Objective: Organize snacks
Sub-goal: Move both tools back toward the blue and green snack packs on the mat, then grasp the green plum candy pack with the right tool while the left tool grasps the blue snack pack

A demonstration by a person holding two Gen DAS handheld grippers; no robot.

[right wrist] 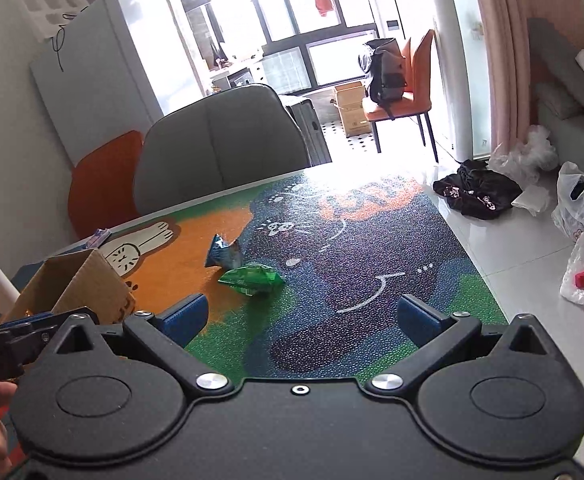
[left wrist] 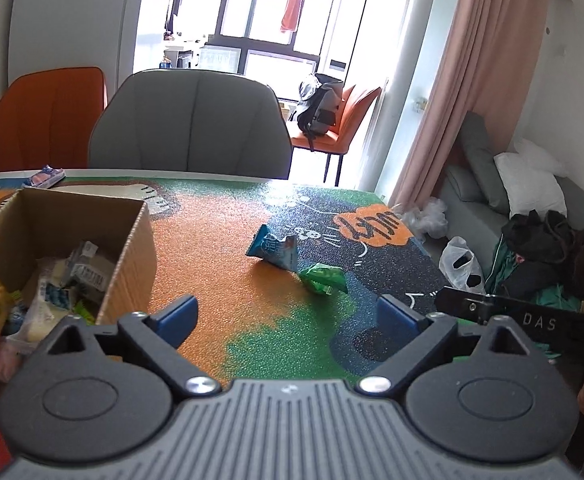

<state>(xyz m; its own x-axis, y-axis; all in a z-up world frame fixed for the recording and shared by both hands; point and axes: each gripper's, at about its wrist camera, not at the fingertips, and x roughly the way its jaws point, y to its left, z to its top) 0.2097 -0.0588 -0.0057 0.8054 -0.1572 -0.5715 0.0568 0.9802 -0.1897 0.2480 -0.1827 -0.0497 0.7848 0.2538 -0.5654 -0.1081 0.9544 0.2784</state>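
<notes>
Both tongs gaped, nothing between them! Left tongs [left wrist: 287,316] hovered over the colourful cartoon-printed surface [left wrist: 211,240]; right tongs [right wrist: 308,316] likewise. Crinkled green snack packet [left wrist: 324,278] lay at twelve o'clock, touching a blue snack packet [left wrist: 273,250]; brown cardboard box [left wrist: 131,256] at nine.

The table mat [left wrist: 219,248] was printed in orange, green and dark blue, with white cartoon cats and an orange speech bubble. A blue-and-white snack packet [left wrist: 273,250] and a bright green snack packet [left wrist: 324,278] were seen on it. The cardboard box [left wrist: 129,256] was plain brown, its packets mostly white, blue and yellow. Blue pads were carried on the black fingers of the left gripper [left wrist: 287,314] and right gripper [right wrist: 306,316].
</notes>
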